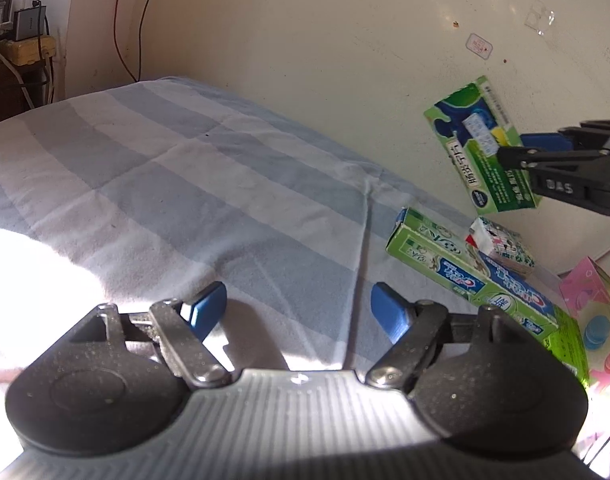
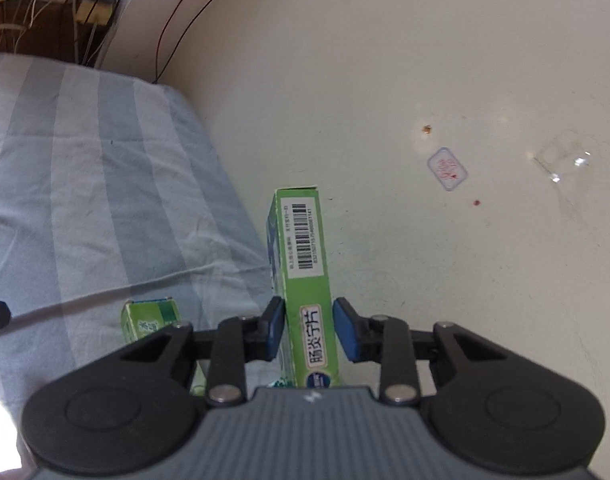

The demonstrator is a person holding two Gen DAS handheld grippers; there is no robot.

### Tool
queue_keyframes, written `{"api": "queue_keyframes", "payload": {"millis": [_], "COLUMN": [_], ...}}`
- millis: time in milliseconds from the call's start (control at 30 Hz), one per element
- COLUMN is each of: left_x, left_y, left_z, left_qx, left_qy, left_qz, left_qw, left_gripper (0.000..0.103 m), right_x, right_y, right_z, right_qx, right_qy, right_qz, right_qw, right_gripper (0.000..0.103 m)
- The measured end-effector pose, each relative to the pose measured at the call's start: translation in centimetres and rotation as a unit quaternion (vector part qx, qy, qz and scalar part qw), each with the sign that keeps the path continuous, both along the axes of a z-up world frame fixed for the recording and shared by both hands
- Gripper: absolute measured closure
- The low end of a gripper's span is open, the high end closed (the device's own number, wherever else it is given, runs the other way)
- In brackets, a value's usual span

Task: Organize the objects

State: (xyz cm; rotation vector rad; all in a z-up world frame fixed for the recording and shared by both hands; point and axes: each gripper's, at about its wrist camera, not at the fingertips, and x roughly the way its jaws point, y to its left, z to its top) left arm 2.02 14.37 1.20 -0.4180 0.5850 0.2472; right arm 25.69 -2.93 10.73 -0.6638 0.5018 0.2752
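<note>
Green box point(image 2: 305, 280) sits clamped in the right gripper point(image 2: 308, 330); only the left view shows the left gripper point(image 1: 299, 312) open, empty.

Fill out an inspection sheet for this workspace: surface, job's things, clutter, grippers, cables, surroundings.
Surface: striped bedsheet, blue and white, wrinkled, with a bright sun patch at the near left.
Job's things: green medicine box held in the air; toothpaste box lying on the sheet; small patterned box resting on it; pink box at the right edge.
Clutter: nothing seen on the open sheet.
Grippers: left gripper open, nothing between the pads; right gripper shut on the medicine box.
Cables: red and black cables hang down the wall; white cords by the shelf at far left.
Surroundings: cream wall with a small sticker and specks.
</note>
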Motion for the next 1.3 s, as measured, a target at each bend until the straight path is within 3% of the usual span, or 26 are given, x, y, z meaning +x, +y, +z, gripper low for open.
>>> {"api": "queue_keyframes", "payload": {"millis": [67, 133, 200, 300, 367, 400, 433, 500, 533, 567, 700, 767, 867, 933, 1033, 1100, 1133, 1167, 1233, 1300], "left_x": [-0.6, -1.2, -1.8, -2.2, -2.2, -2.1, -1.9, -1.7, -1.7, -1.7, -1.5, -1.3, -1.4, -1.5, -1.8, -1.8, -2.0, -2.4, -3.1, -3.3], "left_y": [0.4, 0.6, 0.3, -0.5, -1.2, -1.6, -2.2, -3.4, -4.4, -5.3, -8.1, -9.6, -11.5, -12.1, -12.5, -12.3, -12.3, -12.6, -13.3, -13.6], "left_z": [0.3, 0.7, 1.1, 1.6, 1.7, 1.7, 1.7, 1.6, 1.5, 1.4, 1.2, 1.1, 0.7, 0.2, -0.4, -0.5, -0.4, 0.0, 0.9, 2.1], "left_qx": [-0.013, -0.026, -0.032, -0.037, -0.045, -0.052, -0.059, -0.057, -0.049, -0.039, -0.015, -0.003, 0.016, 0.033, 0.037, 0.0, -0.025, -0.012, 0.015, 0.004], "left_qy": [-0.017, -0.044, -0.071, -0.103, -0.116, -0.118, -0.117, -0.113, -0.108, -0.103, -0.083, -0.073, -0.049, -0.034, -0.017, -0.008, -0.001, -0.001, -0.014, -0.028], "left_qz": [0.003, -0.002, -0.018, -0.058, -0.103, -0.127, -0.158, -0.208, -0.232, -0.25, -0.301, -0.319, -0.346, -0.357, -0.359, -0.373, -0.382, -0.367, -0.361, -0.36], "left_qw": [0.9998, 0.9987, 0.9968, 0.9923, 0.9868, 0.9835, 0.9787, 0.97, 0.9654, 0.962, 0.95, 0.945, 0.9369, 0.9328, 0.9325, 0.9278, 0.9239, 0.93, 0.9322, 0.9325], "left_gripper": [0.022, 0.022, 0.022, 0.022, 0.022, 0.022, 0.022, 0.022, 0.022, 0.022, 0.022, 0.021, 0.019, 0.019, 0.019, 0.033, 0.04, 0.04, 0.04, 0.041], "right_x": [-2.2, -4.7, -7.2, -11.1, -13.5, -14.7, -15.6, -18.3, -19.6, -21.0, -25.1, -26.3, -27.1, -26.8, -25.2, -24.6, -24.4, -24.4, -24.9, -25.4], "right_y": [-1.9, -4.5, -7.0, -11.1, -13.3, -14.1, -14.7, -15.8, -16.3, -16.9, -17.1, -16.4, -14.6, -13.5, -12.6, -11.9, -11.8, -11.8, -12.5, -13.3], "right_z": [2.3, 3.4, 3.0, 0.5, -1.3, -2.5, -2.9, -3.2, -3.4, -3.6, -5.3, -6.3, -7.6, -8.2, -9.4, -9.9, -9.8, -9.5, -8.3, -7.3], "right_qx": [0.093, 0.195, 0.277, 0.382, 0.423, 0.435, 0.429, 0.39, 0.382, 0.38, 0.376, 0.36, 0.323, 0.31, 0.31, 0.295, 0.29, 0.295, 0.315, 0.315], "right_qy": [0.026, 0.073, 0.132, 0.231, 0.259, 0.259, 0.25, 0.176, 0.145, 0.12, 0.105, 0.106, 0.106, 0.108, 0.127, 0.11, 0.105, 0.103, 0.084, 0.061], "right_qz": [-0.005, -0.01, -0.014, -0.026, -0.033, -0.044, -0.061, -0.117, -0.131, -0.138, -0.13, -0.127, -0.109, -0.104, -0.113, -0.117, -0.119, -0.117, -0.107, -0.108], "right_qw": [0.995, 0.978, 0.952, 0.895, 0.868, 0.861, 0.866, 0.896, 0.903, 0.907, 0.912, 0.918, 0.934, 0.939, 0.935, 0.942, 0.944, 0.943, 0.939, 0.941], "right_gripper": [0.075, 0.075, 0.075, 0.075, 0.074, 0.074, 0.072, 0.062, 0.046, 0.04, 0.037, 0.018, 0.01, 0.007, 0.01, 0.017, 0.035, 0.047, 0.054, 0.056]}}
